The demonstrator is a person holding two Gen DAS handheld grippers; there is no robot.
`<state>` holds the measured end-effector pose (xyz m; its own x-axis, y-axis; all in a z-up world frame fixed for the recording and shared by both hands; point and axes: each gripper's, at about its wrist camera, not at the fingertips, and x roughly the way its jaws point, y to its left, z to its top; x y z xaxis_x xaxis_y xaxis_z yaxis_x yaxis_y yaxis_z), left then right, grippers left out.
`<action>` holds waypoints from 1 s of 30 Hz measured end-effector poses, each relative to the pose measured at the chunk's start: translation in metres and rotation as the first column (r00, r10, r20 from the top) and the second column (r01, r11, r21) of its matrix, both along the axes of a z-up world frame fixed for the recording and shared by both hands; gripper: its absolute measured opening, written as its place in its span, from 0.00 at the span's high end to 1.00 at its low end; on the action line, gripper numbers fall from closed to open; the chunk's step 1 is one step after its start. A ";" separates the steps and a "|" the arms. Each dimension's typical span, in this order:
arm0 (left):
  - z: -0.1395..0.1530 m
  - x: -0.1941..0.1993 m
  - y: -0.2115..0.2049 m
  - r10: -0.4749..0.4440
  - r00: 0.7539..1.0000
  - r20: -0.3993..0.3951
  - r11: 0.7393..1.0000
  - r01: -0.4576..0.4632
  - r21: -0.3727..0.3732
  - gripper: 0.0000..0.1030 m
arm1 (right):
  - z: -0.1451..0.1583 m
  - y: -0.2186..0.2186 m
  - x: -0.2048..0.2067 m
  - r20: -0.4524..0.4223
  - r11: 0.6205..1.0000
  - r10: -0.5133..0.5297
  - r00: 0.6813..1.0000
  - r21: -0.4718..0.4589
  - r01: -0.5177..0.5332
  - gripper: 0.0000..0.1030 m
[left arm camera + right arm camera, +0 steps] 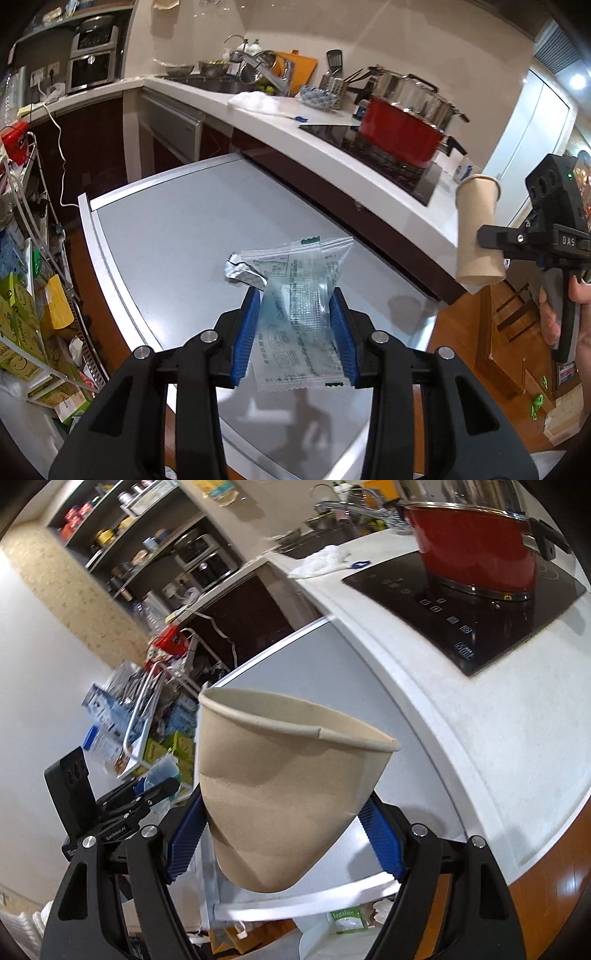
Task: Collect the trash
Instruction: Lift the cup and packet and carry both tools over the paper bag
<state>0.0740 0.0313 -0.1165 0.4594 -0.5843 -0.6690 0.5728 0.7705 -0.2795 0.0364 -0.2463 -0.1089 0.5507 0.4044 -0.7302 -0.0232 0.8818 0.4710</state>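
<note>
My left gripper (pixel 295 332) has its jaws clamped on a clear wrapper (pixel 301 317), my right gripper (pixel 286 834) squeezes a paper cup (pixel 288 794) above the desk (pixel 166 229)

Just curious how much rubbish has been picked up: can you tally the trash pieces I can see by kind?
Clear plastic wrappers: 1, held in the left gripper
Crumpled foil scraps: 1, on the grey table
Paper cups: 1, held in the right gripper
Total: 3

Two grippers (pixel 295 332) (pixel 284 834), one cup (pixel 288 794), one clear wrapper (pixel 299 314), one foil scrap (pixel 243 273), two pots (pixel 402 133) (pixel 417 98).
</note>
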 end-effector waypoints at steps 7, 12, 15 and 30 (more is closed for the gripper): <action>0.011 -0.037 0.004 -0.005 1.000 -0.001 1.000 0.005 -0.014 0.61 | 0.011 -0.005 -0.033 0.002 0.999 0.046 0.999 0.016 -0.046 0.25; 0.021 -0.069 0.002 -0.018 1.000 0.010 1.000 0.018 -0.016 0.61 | 0.022 -0.011 -0.059 0.015 0.996 0.084 0.996 0.007 -0.084 0.25; 0.026 -0.088 -0.002 -0.030 0.999 0.014 0.999 0.030 -0.017 0.61 | 0.024 -0.014 -0.075 0.010 0.994 0.106 0.994 -0.001 -0.106 0.25; -0.001 -0.179 -0.038 -0.093 0.995 -0.046 0.991 0.097 0.091 0.61 | -0.034 -0.013 -0.145 -0.170 0.974 0.217 0.961 -0.020 -0.224 0.25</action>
